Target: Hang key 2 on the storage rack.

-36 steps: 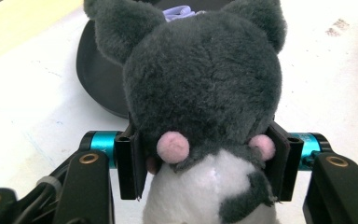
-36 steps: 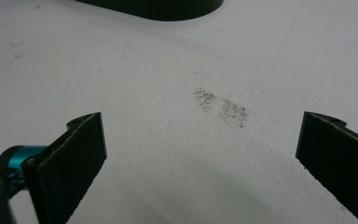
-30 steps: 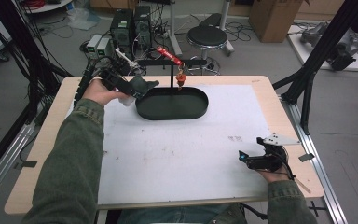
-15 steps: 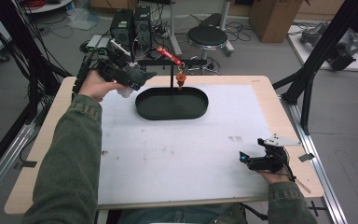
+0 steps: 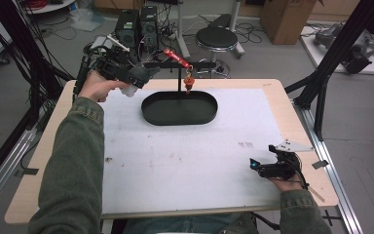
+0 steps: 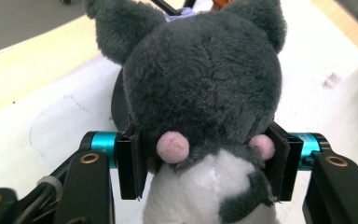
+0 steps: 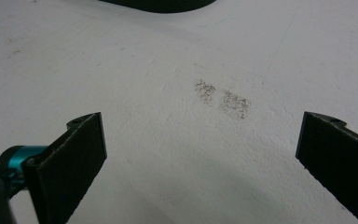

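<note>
From above, the left gripper [image 5: 143, 74] is holding a grey plush toy [image 5: 137, 77] in the air at the table's far left, just left of the dark oval tray [image 5: 179, 107], while the right gripper [image 5: 259, 166] is resting near the front right corner. Along the left gripper [image 6: 205, 163], the jaws are squeezing the plush toy [image 6: 203, 88] at its neck. Along the right gripper [image 7: 200, 158], the jaws are standing wide apart over the bare white mat [image 7: 177, 70].

One grey plush toy [image 6: 200, 93] is sitting clamped in the left gripper [image 6: 205, 158]. One dark oval tray [image 5: 179, 107] is lying beside it. One stand [image 5: 177, 73] is rising behind that tray.
</note>
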Available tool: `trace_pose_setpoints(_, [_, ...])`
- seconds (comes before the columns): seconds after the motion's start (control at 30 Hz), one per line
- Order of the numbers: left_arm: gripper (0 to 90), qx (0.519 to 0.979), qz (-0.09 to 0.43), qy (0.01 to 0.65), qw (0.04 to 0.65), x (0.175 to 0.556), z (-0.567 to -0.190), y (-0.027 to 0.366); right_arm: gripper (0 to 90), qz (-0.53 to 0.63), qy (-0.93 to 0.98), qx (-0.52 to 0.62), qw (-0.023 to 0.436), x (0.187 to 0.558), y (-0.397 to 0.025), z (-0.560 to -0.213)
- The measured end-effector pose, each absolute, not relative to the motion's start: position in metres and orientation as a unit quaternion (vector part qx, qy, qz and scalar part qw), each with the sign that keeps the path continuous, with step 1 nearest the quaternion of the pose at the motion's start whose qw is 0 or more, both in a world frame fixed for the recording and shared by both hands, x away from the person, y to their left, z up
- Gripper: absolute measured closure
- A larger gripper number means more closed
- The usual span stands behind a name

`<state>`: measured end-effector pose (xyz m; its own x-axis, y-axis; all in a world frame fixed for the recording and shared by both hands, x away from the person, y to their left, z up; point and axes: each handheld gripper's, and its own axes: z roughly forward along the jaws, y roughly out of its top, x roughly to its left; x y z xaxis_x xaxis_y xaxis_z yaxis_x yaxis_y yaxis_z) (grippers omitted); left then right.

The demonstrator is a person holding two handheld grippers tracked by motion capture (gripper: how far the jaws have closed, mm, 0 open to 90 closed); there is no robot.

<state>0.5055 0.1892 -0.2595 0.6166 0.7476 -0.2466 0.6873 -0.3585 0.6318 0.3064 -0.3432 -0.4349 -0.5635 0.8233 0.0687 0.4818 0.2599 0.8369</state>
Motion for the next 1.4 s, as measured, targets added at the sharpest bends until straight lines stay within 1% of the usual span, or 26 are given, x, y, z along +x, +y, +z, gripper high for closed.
trace_pose_setpoints(0.1, [43.4,0.814,0.032,0.436,0.382,0.510,-0.261,0.190,0.6,0.432,0.772,0.424,0.195,0.308,-0.343,-0.436])
trace_pose_setpoints(0.27, [43.3,0.812,0.053,0.452,0.366,0.516,-0.267,0.191,0.6,0.431,0.772,0.424,0.197,0.307,-0.343,-0.436])
trace_pose_setpoints(0.37, [43.2,0.804,0.058,0.461,0.371,0.519,-0.270,0.195,0.6,0.431,0.770,0.427,0.194,0.306,-0.343,-0.436])
trace_pose_setpoints(0.47, [42.9,0.796,0.039,0.460,0.392,0.521,-0.270,0.199,0.6,0.432,0.771,0.425,0.196,0.307,-0.344,-0.436])
trace_pose_setpoints(0.57, [41.4,0.796,0.046,0.459,0.393,0.522,-0.271,0.197,0.6,0.429,0.771,0.428,0.194,0.307,-0.343,-0.436])
trace_pose_setpoints(0.67, [34.9,0.783,0.069,0.479,0.391,0.524,-0.273,0.199,0.6,0.429,0.773,0.425,0.192,0.308,-0.342,-0.435])
trace_pose_setpoints(0.77, [23.6,0.749,0.079,0.499,0.429,0.524,-0.275,0.207,0.6,0.430,0.776,0.421,0.188,0.308,-0.341,-0.436])
trace_pose_setpoints(0.83, [18.9,0.739,0.093,0.496,0.447,0.522,-0.274,0.211,0.6,0.427,0.779,0.419,0.188,0.308,-0.341,-0.437])
trace_pose_setpoints(1.0, [6.5,0.760,0.125,0.462,0.439,0.514,-0.268,0.207,0.6,0.429,0.780,0.416,0.186,0.307,-0.340,-0.436])
trace_pose_setpoints(1.07, [4.8,0.773,0.138,0.439,0.437,0.509,-0.266,0.204,0.6,0.428,0.781,0.414,0.186,0.307,-0.340,-0.436])
trace_pose_setpoints(1.13, [1.7,0.773,0.135,0.428,0.449,0.504,-0.265,0.203,0.6,0.428,0.782,0.413,0.187,0.307,-0.339,-0.436])
trace_pose_setpoints(1.2, [1.7,0.769,0.140,0.415,0.466,0.497,-0.266,0.202,0.6,0.426,0.782,0.413,0.188,0.307,-0.339,-0.436])
trace_pose_setpoints(1.4, [1.7,0.767,0.143,0.403,0.479,0.479,-0.275,0.208,0.6,0.430,0.780,0.410,0.196,0.307,-0.340,-0.434])
